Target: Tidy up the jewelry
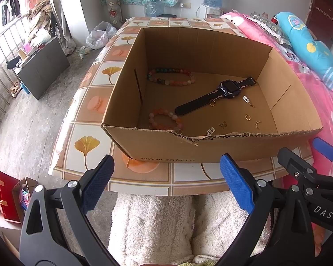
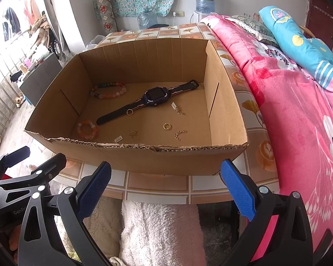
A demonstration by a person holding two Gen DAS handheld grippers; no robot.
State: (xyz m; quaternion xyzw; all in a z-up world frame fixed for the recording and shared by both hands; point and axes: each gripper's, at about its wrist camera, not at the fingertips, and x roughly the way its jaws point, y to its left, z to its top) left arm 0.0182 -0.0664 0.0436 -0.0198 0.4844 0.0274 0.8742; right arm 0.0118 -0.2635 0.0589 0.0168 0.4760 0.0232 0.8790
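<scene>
Hovering wide and empty at the table's near edge, the left claw and right claw should clear the cardboard box's torn near wall before dipping onto the watch and small gold rings lying loose on its floor.

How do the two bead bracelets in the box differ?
The far bracelet mixes green, dark, orange and pale beads; the near bracelet is all pink-orange and pale. The far one lies as a long flattened oval, the near one as a tighter, rounder loop. The far one sits by the back wall, the near one close to the torn front edge. Both lie flat on the cardboard box floor, left of the watch, untouched.
</scene>
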